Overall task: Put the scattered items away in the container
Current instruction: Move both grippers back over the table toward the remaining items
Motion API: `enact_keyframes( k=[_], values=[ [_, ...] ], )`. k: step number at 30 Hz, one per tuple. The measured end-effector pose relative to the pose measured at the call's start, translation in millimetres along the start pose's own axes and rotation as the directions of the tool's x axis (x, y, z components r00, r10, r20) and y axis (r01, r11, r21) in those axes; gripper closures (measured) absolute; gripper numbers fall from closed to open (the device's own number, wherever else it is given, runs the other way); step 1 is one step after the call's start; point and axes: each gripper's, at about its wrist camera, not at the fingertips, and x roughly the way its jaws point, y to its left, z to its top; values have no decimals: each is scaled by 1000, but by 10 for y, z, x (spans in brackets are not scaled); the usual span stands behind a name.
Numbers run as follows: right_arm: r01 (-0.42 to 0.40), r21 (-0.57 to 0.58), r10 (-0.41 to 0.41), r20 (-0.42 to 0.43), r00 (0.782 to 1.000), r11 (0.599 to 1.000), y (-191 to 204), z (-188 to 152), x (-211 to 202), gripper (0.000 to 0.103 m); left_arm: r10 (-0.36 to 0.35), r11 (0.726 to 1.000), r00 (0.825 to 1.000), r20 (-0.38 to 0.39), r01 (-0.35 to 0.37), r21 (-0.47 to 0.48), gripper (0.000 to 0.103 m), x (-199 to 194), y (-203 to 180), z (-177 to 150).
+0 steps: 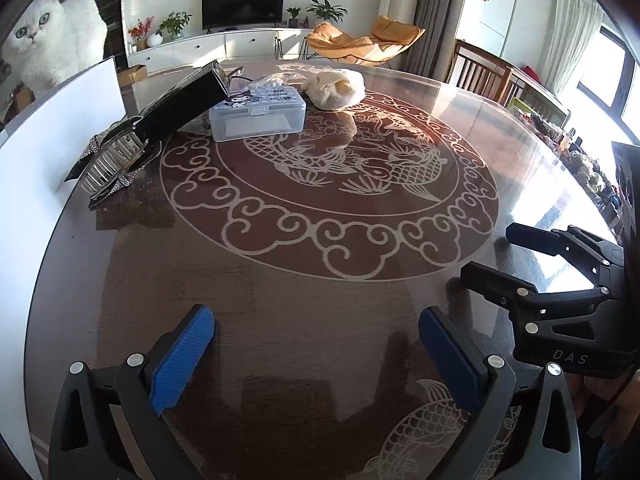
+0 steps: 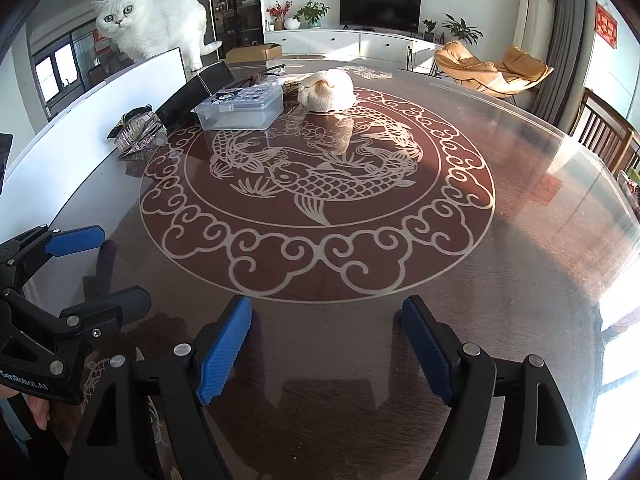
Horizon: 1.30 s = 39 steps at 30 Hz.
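Both grippers hover over bare wood at the near edge of the round dark bench (image 2: pixel 520 240) with its pale fish pattern, jaws spread wide and empty: the left gripper (image 1: pixel 316 344) and the right gripper (image 2: pixel 326 340). Everything to tidy lies well ahead, across the bench and off to the left. The clear plastic lidded box (image 1: pixel 258 116) with a cartoon sticker sits with its long side facing the grippers; the cream knitted bundle (image 1: pixel 334 88) is just right of it, the glittery silver hair clip (image 1: pixel 116 160) to its left, beside a slanting black box (image 1: pixel 180 104). The left gripper looks nearer the clip.
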Motion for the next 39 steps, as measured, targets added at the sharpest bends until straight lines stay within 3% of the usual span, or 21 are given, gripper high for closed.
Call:
enact_keyframes(
  k=[9,17,39],
  values=[
    [0,0,0,0,1000,1000,0,1,0,24,18,1000,1000,-7,-18,16,0,5,-20,-4],
    [0,0,0,0,1000,1000,1,2,-2,24,-45,998,999,21,46,-34,0,-52,75,-14],
    [1,0,-1,0,1000,1000,1,4,-4,24,-45,998,999,21,45,-31,0,-47,62,-18]
  ],
)
